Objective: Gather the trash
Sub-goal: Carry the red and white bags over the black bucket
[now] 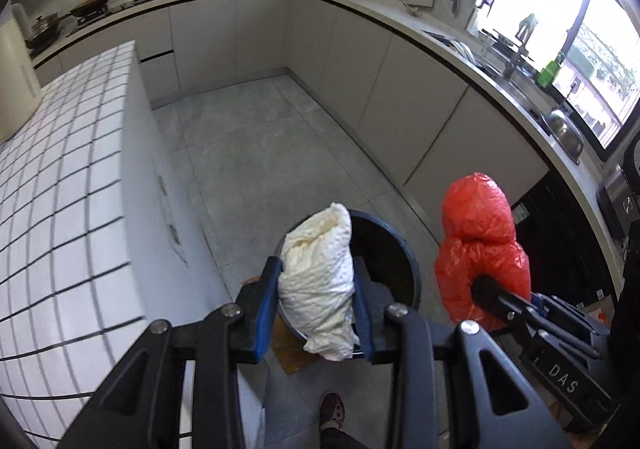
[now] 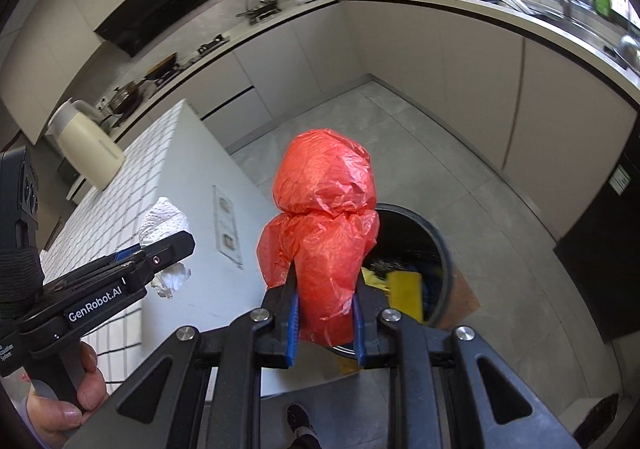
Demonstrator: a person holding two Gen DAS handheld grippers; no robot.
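Observation:
My left gripper (image 1: 317,269) is shut on a crumpled white paper towel wad (image 1: 318,281), held above the near rim of a round dark trash bin (image 1: 404,249) on the floor. My right gripper (image 2: 325,277) is shut on a scrunched red plastic bag (image 2: 322,225), which hangs over the bin (image 2: 436,245) too. Yellow and blue waste lies inside the bin. In the left wrist view the red bag (image 1: 480,245) and right gripper (image 1: 480,289) show to the right. In the right wrist view the left gripper (image 2: 176,249) with the towel wad (image 2: 164,221) shows at the left.
A white tiled island (image 1: 60,209) stands left of the bin, with a cream jug (image 2: 86,145) on it. Grey cabinets and a counter (image 1: 360,1) with a rice cooker, pans and a sink run around the room. A person's shoe (image 1: 332,409) is on the grey floor below.

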